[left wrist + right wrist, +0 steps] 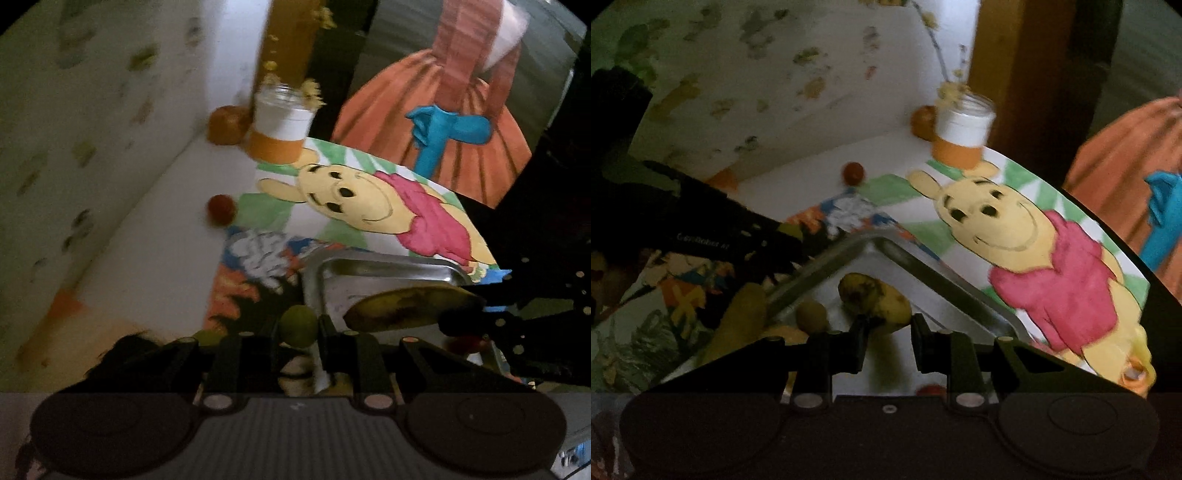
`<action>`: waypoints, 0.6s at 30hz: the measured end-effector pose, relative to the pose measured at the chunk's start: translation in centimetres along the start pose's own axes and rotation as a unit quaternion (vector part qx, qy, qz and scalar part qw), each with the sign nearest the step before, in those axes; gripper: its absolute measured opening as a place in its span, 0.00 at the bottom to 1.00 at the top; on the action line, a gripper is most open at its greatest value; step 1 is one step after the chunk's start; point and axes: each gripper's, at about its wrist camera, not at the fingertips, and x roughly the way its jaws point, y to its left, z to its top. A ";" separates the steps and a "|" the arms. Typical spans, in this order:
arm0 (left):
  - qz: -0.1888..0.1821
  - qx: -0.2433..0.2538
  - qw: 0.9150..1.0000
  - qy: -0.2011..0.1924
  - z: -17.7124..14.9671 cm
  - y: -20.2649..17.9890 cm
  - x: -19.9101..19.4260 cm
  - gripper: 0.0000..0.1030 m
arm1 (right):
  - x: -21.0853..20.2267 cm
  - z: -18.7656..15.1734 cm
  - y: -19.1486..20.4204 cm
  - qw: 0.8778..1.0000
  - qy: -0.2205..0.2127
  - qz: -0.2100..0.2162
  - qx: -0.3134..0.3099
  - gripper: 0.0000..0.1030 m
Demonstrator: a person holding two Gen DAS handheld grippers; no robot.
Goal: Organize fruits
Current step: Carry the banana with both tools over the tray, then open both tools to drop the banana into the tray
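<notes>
Gathering fruit onto the tray: this looked like the step in hand, judged from how things lay.
Left wrist view: the left claw (298, 334) was drawn to its narrowest with a green lime (298, 325) between its fingers, apparently gripped; the steel tray (314, 275) lay at 1 o'clock of it, holding a spotted banana (406, 308). A red fruit (221, 209) sat loose on the worktop (155, 236) at 11 o'clock, an orange one (227, 123) beside the jar (284, 122) farther off.
Right wrist view: the right claw (889, 334) was at its narrowest and held nothing; a yellow fruit (873, 301) and a small green one (811, 315) lay in the tray at 12 and 10 o'clock.
Next move: probably carrying the lime over the tray rim and letting go low, so it would not roll.
</notes>
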 end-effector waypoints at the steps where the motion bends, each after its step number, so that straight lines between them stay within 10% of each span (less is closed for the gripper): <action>1: -0.002 0.007 1.000 0.003 0.2 -0.4 0.4 0.23 | 0.0 -0.3 -0.2 1.000 0.001 -0.004 0.003 0.26; 18: -0.016 0.088 0.995 0.043 2.3 -4.4 5.3 0.23 | 0.7 -2.8 -0.9 0.999 0.011 -0.021 0.046 0.29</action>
